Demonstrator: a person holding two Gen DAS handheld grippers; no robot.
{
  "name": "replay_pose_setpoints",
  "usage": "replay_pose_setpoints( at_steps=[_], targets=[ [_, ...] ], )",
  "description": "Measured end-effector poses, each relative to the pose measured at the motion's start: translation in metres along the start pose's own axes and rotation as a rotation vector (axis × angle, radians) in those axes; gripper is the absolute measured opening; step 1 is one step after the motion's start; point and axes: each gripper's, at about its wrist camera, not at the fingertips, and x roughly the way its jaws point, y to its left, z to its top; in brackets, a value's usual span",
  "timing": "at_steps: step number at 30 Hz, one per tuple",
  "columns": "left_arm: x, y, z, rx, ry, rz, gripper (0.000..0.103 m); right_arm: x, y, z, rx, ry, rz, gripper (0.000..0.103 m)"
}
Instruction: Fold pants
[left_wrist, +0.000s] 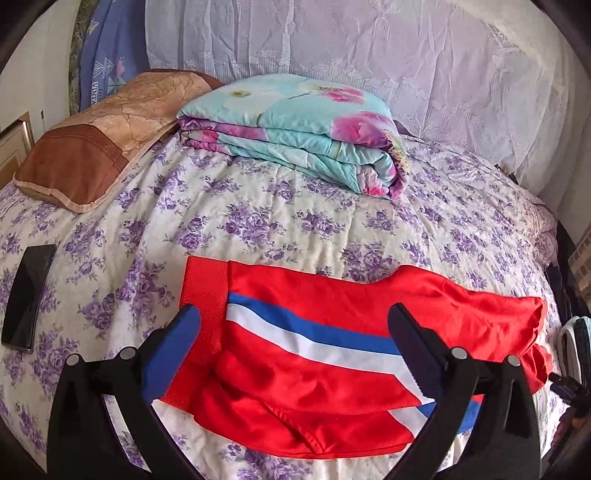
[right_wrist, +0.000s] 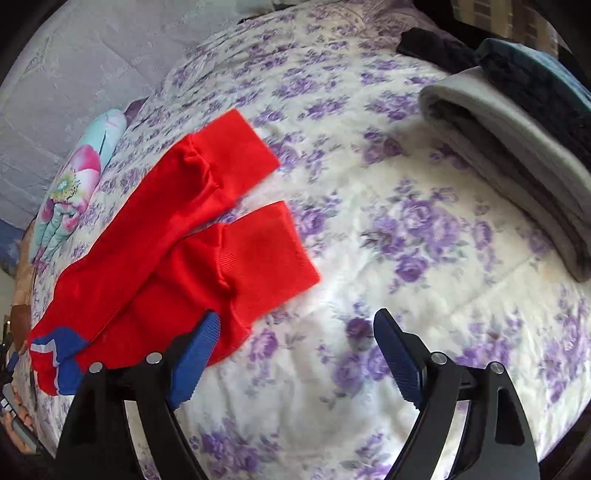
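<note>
Bright, even daylight fills both views, with soft shadows and no harsh glare. Fisheye bending curves the bed (left_wrist: 258, 229) strongly toward dark, vignetted corners. The left wrist view is sharp; the right wrist view shows slight motion blur.

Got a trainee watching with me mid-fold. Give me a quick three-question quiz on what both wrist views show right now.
1. True or false: the left gripper is clamped on the red pants.
2. What lies on the bedspread left of the pants in the left wrist view? A) phone B) shoe C) book
3. Fill in: the pants' side stripes are white and ____.

Key
1. False: its fingers stand wide apart above the fabric; the right gripper is open too.
2. A, a dark phone.
3. Blue.
</note>
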Motion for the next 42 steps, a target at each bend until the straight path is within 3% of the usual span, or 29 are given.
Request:
replay_pose_setpoints(
  at_steps=[2, 3, 7, 9, 11, 14, 18, 21, 24, 26, 28, 31, 33, 35, 39, 42],
  targets=[
    [-0.001, 0.003, 0.001, 0.026, -0.01, 0.032, 0.099, -0.025, 0.008, 0.012, -0.025, -0.148, 0.016, 0.087],
    [-0.002, 0.005, 0.001, 0.033, -0.017, 0.05, 0.099, -0.028, 0.021, 0.02, -0.084, -0.173, 0.022, 0.087],
    [-0.002, 0.018, 0.0, 0.034, 0.005, 0.093, 0.099, 0.019, 0.093, 0.04, -0.316, -0.049, 0.072, 0.086],
    [-0.001, 0.027, -0.003, 0.011, 0.034, 0.093, 0.099, 0.055, 0.114, 0.04, -0.344, 0.085, 0.084, 0.085],
    [-0.001, 0.037, -0.007, -0.016, 0.045, 0.091, 0.099, 0.086, 0.121, 0.039, -0.311, 0.164, 0.095, 0.081],
    [0.001, 0.048, -0.009, -0.041, 0.051, 0.112, 0.099, 0.111, 0.122, 0.043, -0.251, 0.182, 0.046, 0.076],
    [0.012, 0.047, 0.002, -0.007, 0.087, 0.12, 0.099, 0.096, 0.135, 0.047, -0.275, 0.125, 0.052, 0.078],
    [0.026, 0.041, 0.004, 0.013, 0.172, 0.073, 0.099, 0.075, 0.147, 0.044, -0.353, 0.059, 0.028, 0.093],
    [0.032, 0.034, -0.003, 0.042, 0.202, 0.066, 0.099, 0.065, 0.153, 0.03, -0.429, 0.1, 0.101, 0.094],
    [0.032, 0.031, -0.008, 0.067, 0.21, 0.058, 0.099, 0.06, 0.154, 0.02, -0.454, 0.092, 0.093, 0.094],
    [0.035, 0.032, -0.013, 0.051, 0.233, 0.031, 0.099, 0.064, 0.15, 0.016, -0.44, 0.107, 0.086, 0.094],
    [0.04, 0.034, -0.015, 0.009, 0.283, -0.029, 0.097, 0.076, 0.149, 0.009, -0.392, 0.168, 0.144, 0.093],
    [0.035, 0.032, -0.014, -0.006, 0.279, -0.07, 0.096, 0.086, 0.15, 0.005, -0.36, 0.218, 0.199, 0.083],
    [0.03, 0.025, -0.01, 0.01, 0.256, -0.095, 0.096, 0.099, 0.149, 0.006, -0.316, 0.241, 0.194, 0.055],
    [0.034, 0.012, -0.001, 0.046, 0.26, -0.094, 0.096, 0.11, 0.136, 0.023, -0.147, 0.252, 0.269, 0.041],
    [0.042, 0.007, -0.001, 0.05, 0.284, -0.086, 0.096, 0.112, 0.129, 0.03, -0.096, 0.258, 0.316, 0.031]
  ],
)
